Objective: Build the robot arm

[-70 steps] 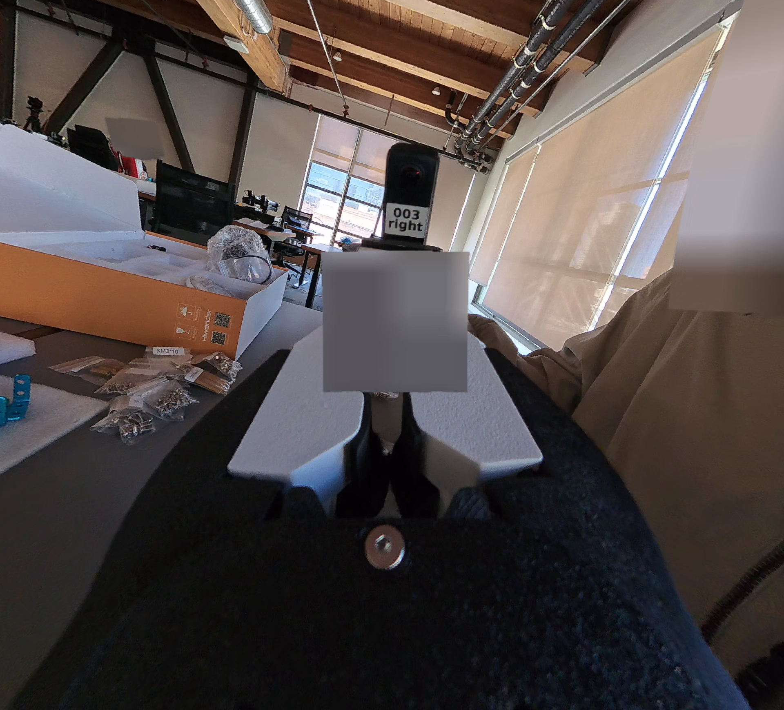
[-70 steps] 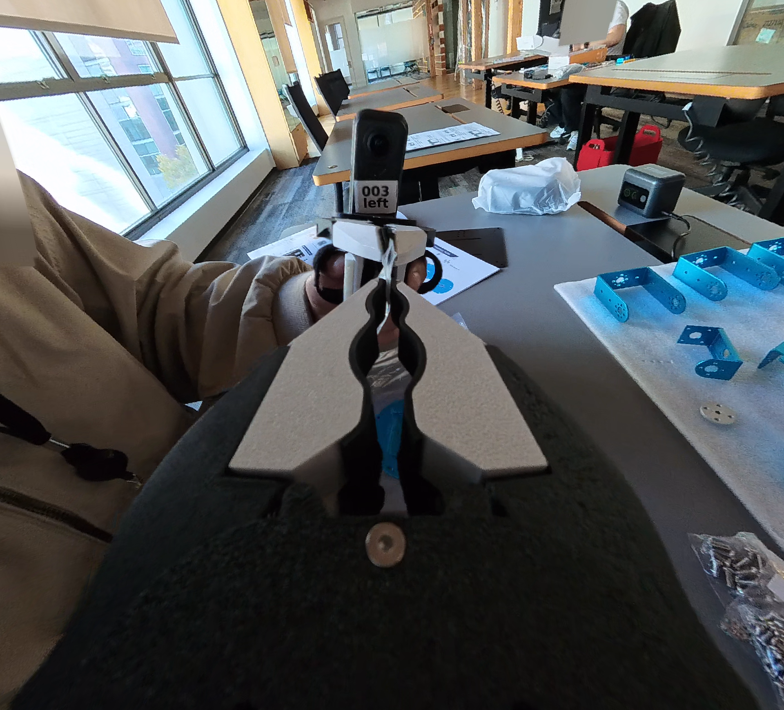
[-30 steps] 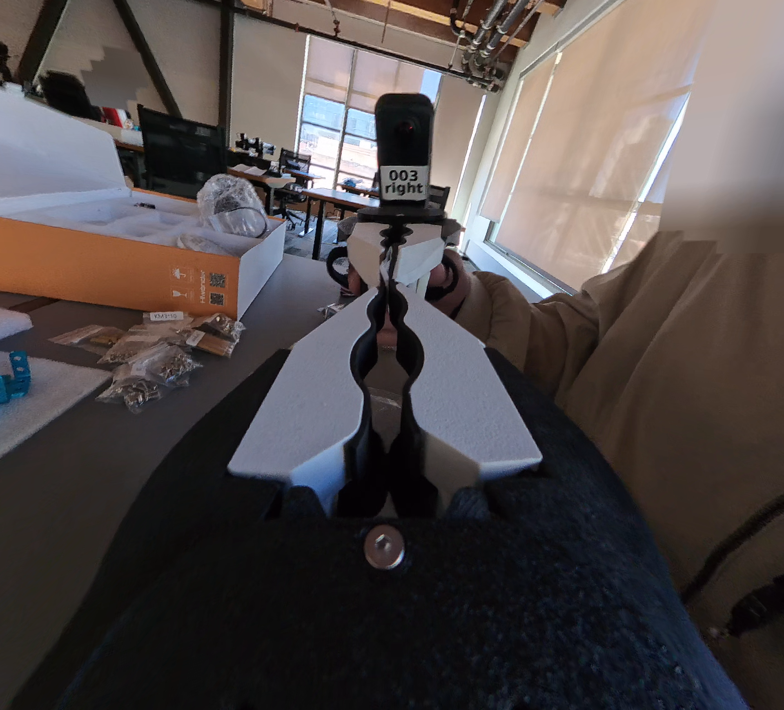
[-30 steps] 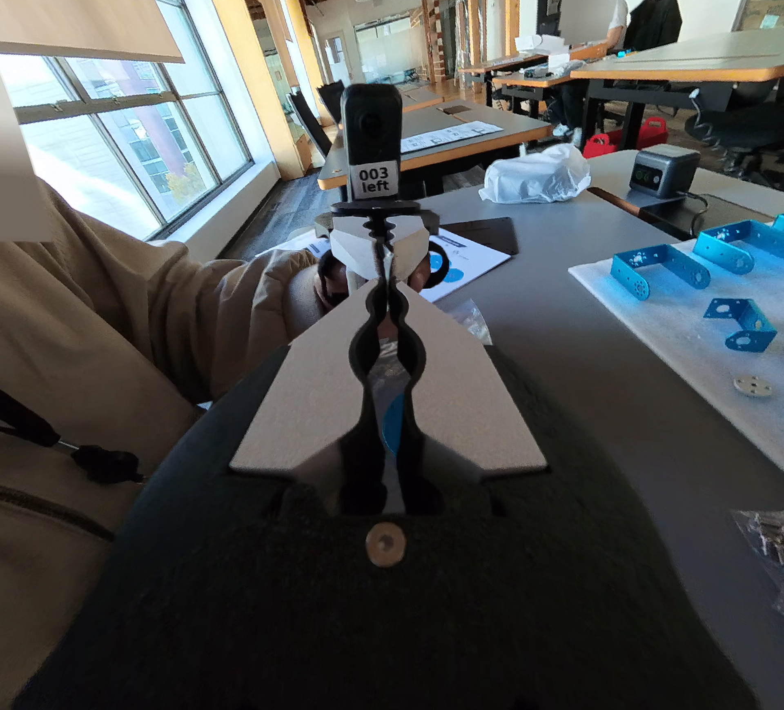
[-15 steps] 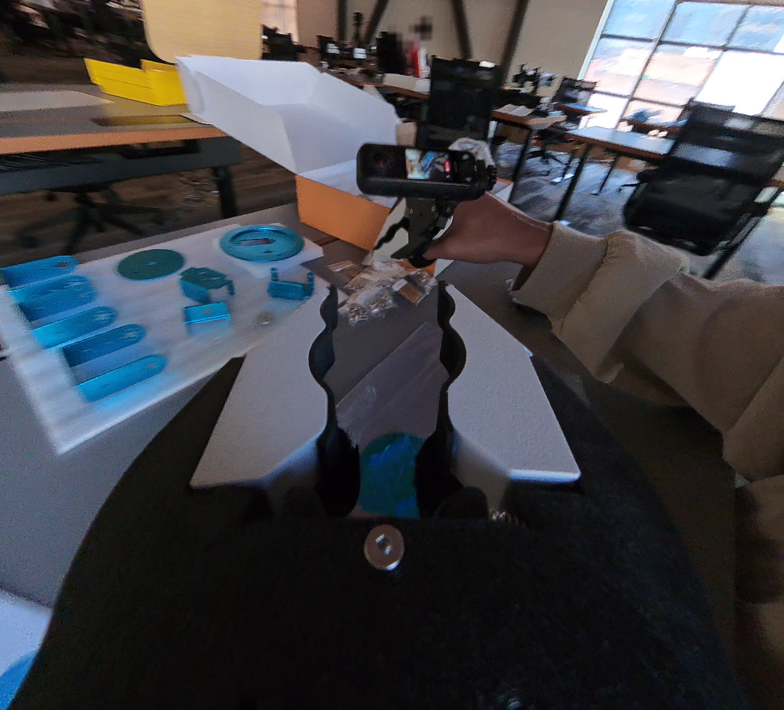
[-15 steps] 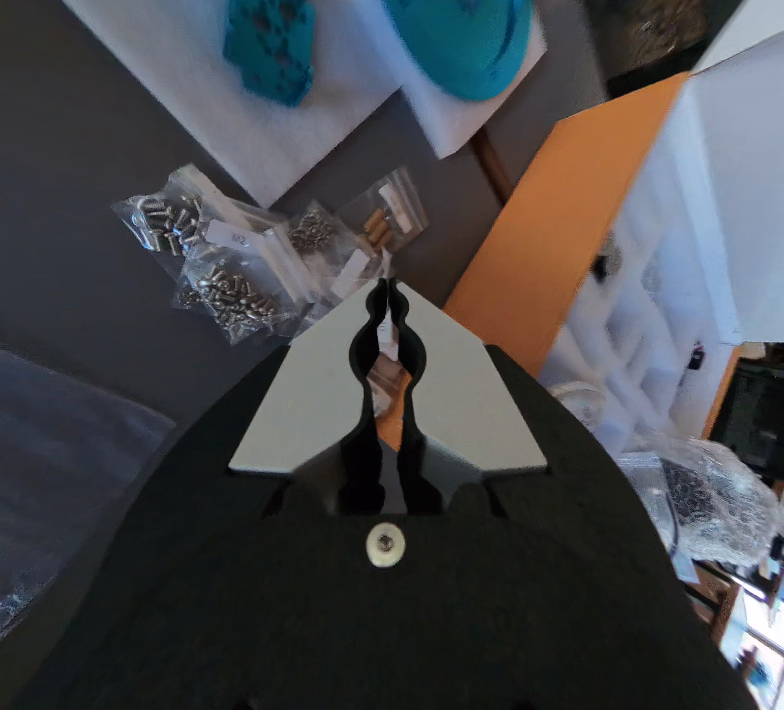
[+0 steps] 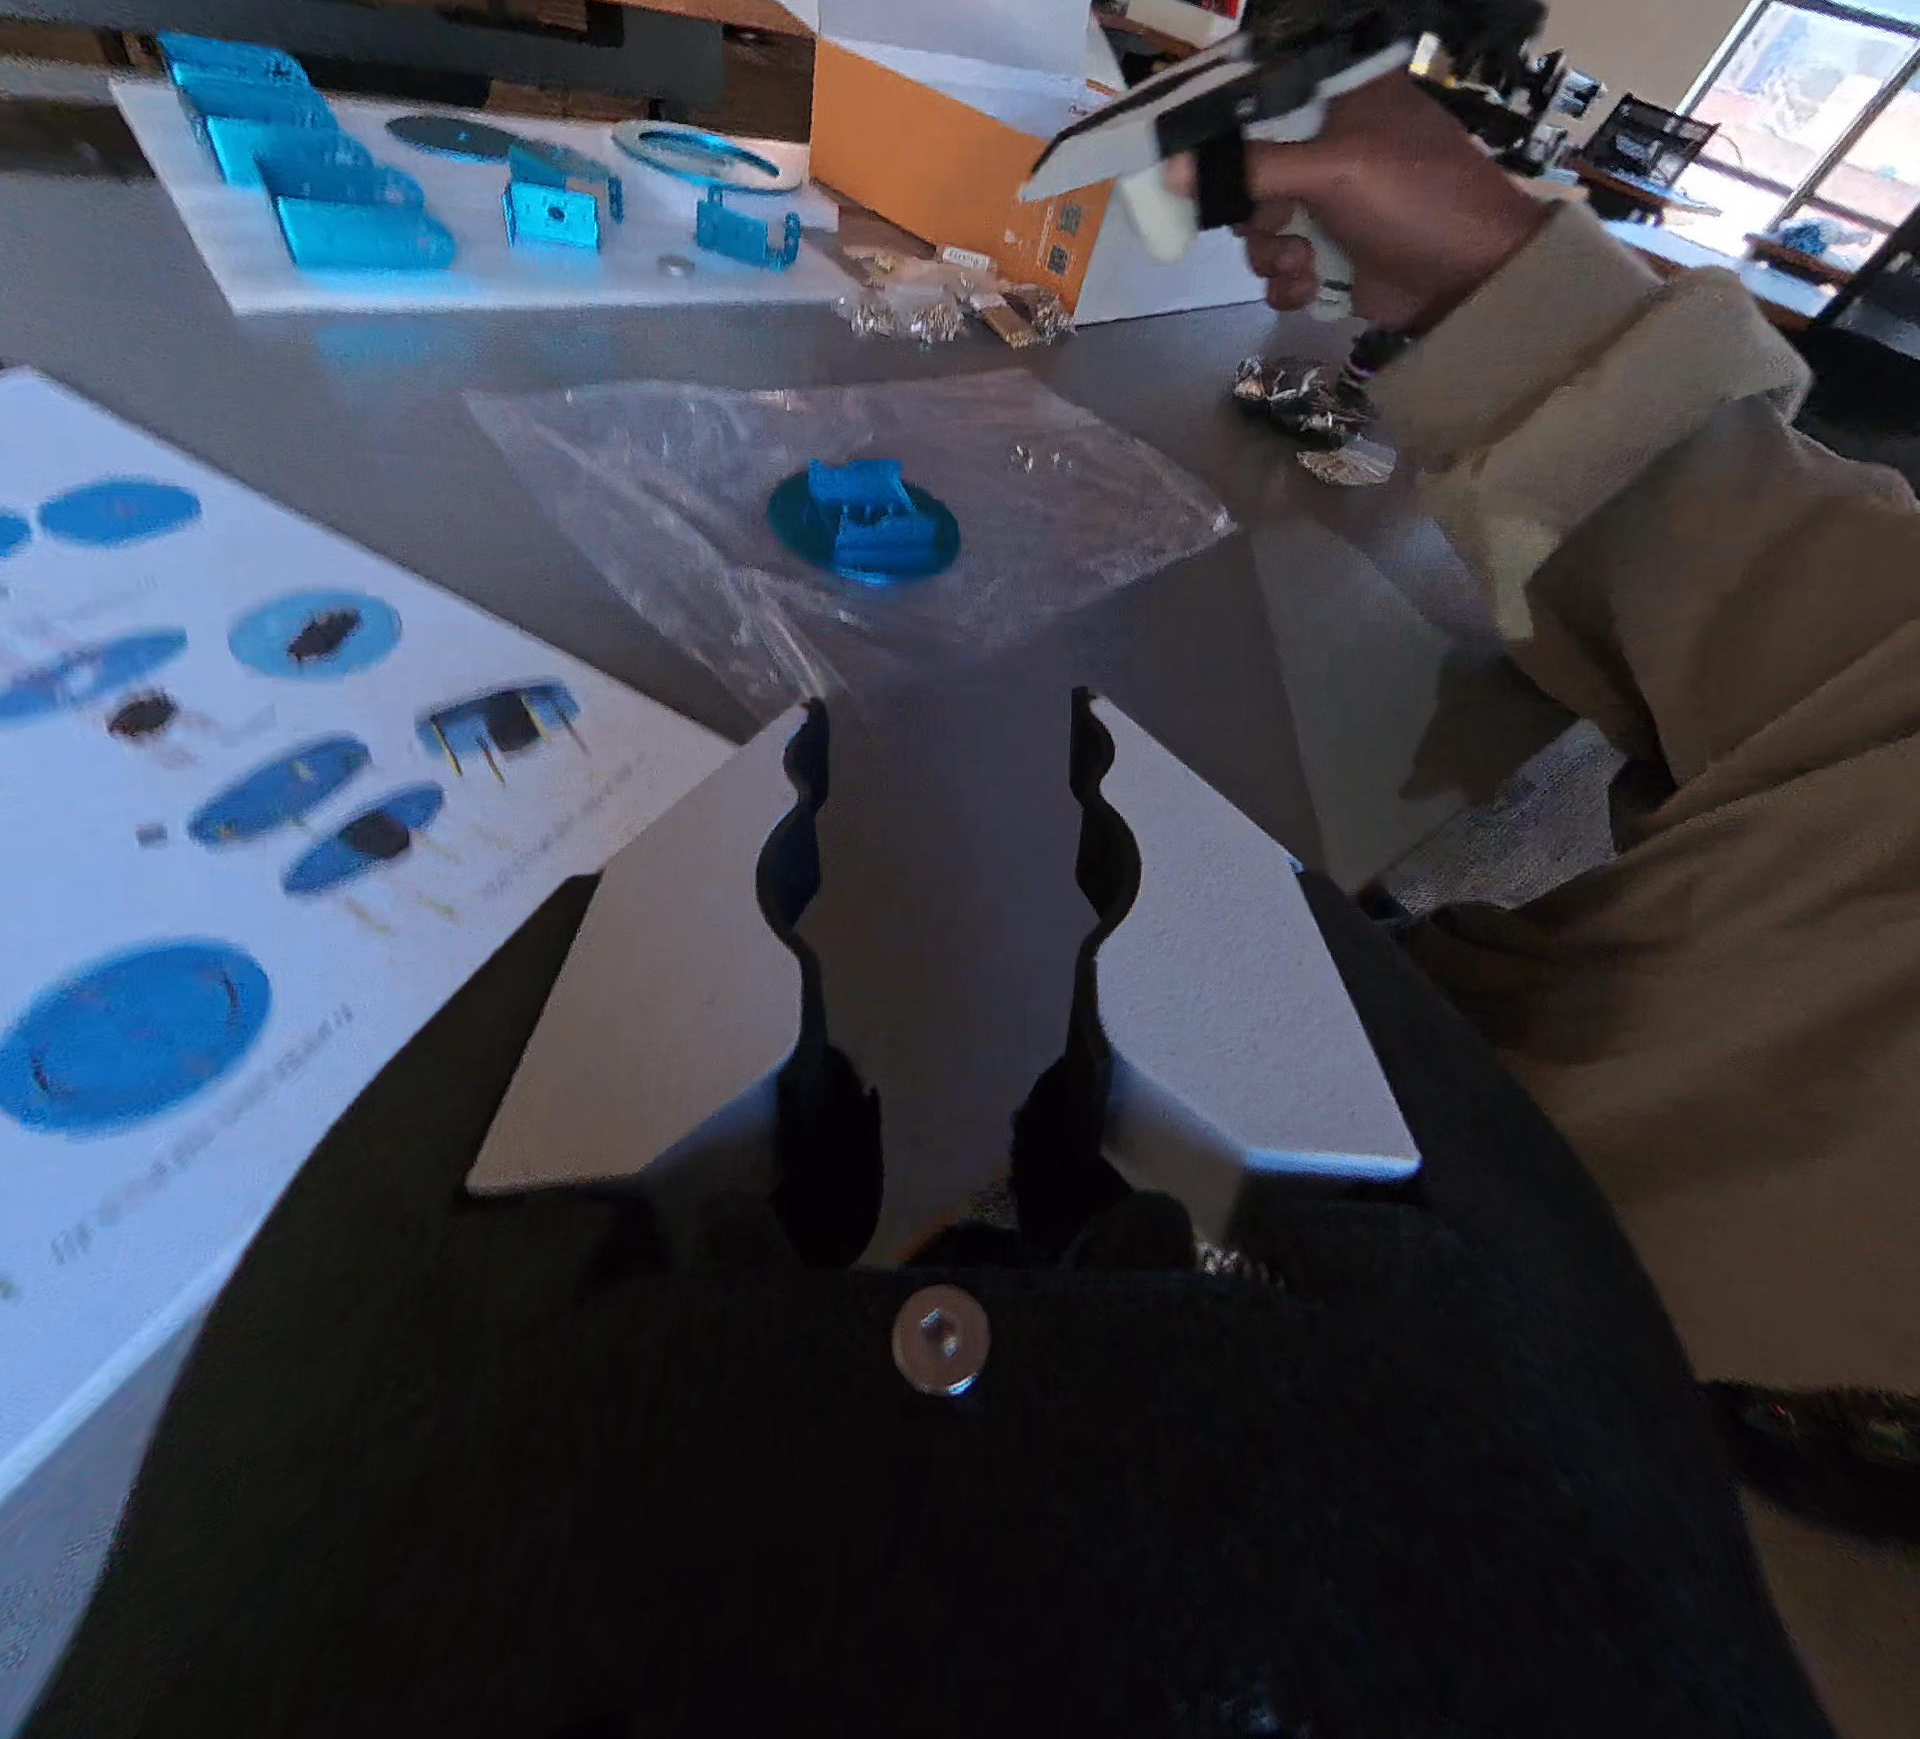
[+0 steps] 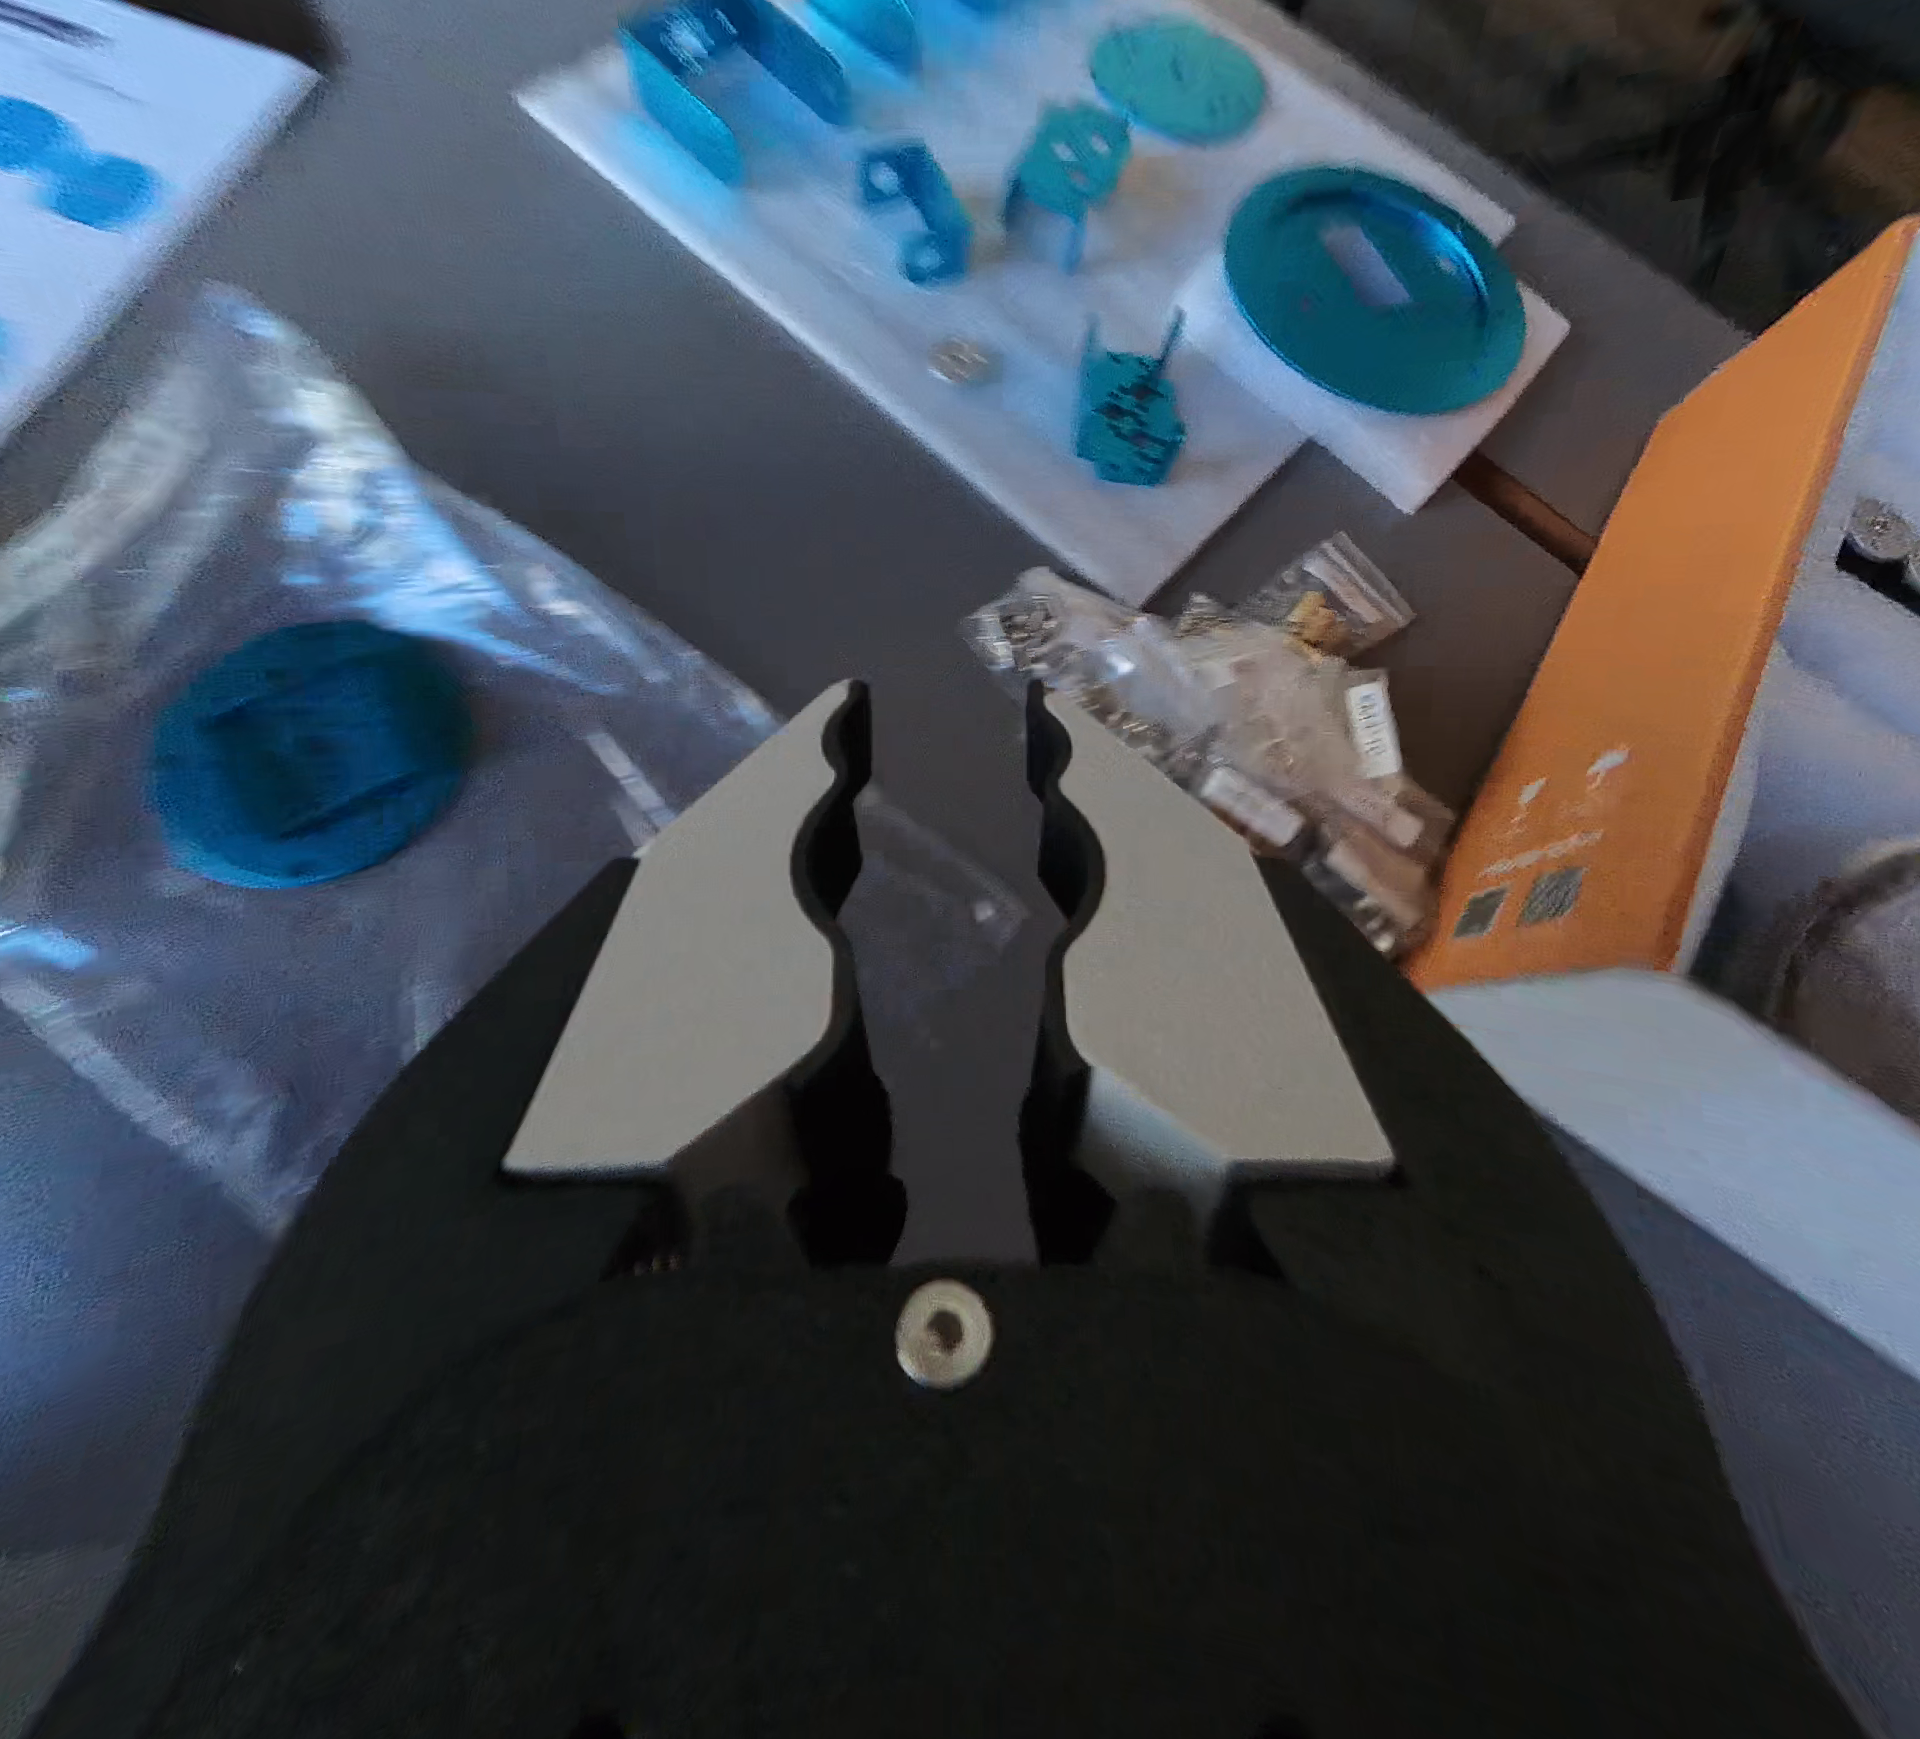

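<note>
My left gripper (image 7: 940,713) hovers above the grey table (image 7: 520,401), jaws apart and empty. At 12 o'clock from its tips lies a clear bag (image 7: 831,505) with a blue disc (image 7: 862,531) inside; a small blue bracket appears to sit on the disc. A printed sheet (image 7: 260,754) lies at 9 o'clock.

My right gripper (image 8: 943,697) also stands with jaws parted, holding nothing. Small screw bags (image 8: 1226,733) lie at 1 o'clock, just beyond the tips. The orange box (image 8: 1621,650) is at 3 o'clock, and a white foam pad (image 8: 790,255) carrying blue brackets (image 8: 727,79) is at 12 o'clock.

Handling, as a judgement: the film looks thin, limp and slippery, while the disc looks rigid and light. A pinch at a free corner of the film seems safest.

The box, sheet and screw bags bear printing and labels; the blur leaves them unreadable.
</note>
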`<move>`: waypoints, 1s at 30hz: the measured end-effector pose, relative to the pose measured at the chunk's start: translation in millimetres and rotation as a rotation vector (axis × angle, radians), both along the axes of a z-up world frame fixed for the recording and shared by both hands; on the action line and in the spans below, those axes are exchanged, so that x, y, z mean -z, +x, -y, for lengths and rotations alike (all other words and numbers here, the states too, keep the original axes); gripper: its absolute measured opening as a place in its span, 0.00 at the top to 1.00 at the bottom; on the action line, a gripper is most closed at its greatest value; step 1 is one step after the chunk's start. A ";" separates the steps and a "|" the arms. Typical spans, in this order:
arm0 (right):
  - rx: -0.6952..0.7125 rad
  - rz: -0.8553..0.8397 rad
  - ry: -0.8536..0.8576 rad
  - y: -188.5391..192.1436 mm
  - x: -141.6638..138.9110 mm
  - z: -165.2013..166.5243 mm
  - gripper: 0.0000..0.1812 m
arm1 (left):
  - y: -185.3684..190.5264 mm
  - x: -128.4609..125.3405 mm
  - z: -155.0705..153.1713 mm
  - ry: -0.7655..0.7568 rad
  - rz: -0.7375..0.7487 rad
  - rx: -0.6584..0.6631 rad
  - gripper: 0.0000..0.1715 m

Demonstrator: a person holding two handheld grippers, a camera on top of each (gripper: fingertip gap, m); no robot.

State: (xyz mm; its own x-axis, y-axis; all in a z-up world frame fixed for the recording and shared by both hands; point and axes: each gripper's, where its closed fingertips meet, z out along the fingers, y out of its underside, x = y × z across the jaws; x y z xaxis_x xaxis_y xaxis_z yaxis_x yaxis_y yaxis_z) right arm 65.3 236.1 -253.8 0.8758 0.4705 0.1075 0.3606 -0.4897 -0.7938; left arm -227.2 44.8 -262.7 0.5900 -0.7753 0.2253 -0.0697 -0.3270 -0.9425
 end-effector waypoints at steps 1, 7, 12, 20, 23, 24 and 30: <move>-0.014 -0.047 0.042 -7.4 -5.0 20.7 0.85 | -3.3 6.3 8.4 -0.013 0.010 -0.008 0.74; -0.083 -0.232 0.160 -36.2 12.7 109.5 0.87 | 1.4 17.6 21.4 -0.091 0.075 -0.033 0.74; -0.052 -0.217 0.217 -17.9 28.6 125.5 0.88 | 29.8 8.6 -7.3 -0.071 0.037 -0.030 0.74; -0.088 -0.206 0.161 26.9 27.0 126.4 0.87 | 111.1 -4.3 -78.7 -0.041 0.001 0.031 0.75; -0.071 -0.171 0.182 55.4 20.2 115.8 0.87 | 144.8 -0.5 -97.1 -0.016 -0.013 0.090 0.75; -0.064 -0.184 0.185 61.2 18.9 113.5 0.87 | 153.9 1.7 -101.0 -0.010 -0.019 0.107 0.75; -0.050 -0.340 0.201 65.7 14.8 124.7 0.87 | 180.8 8.3 -103.3 0.048 -0.041 0.159 0.75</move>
State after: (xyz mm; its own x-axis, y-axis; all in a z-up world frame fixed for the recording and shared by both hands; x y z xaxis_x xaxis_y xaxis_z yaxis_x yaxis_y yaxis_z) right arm 131.0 111.4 -268.6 0.8537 0.5127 -0.0909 0.0798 -0.3013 -0.9502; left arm -46.5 148.1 -271.0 0.4670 -0.8689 0.1640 -0.1562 -0.2635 -0.9519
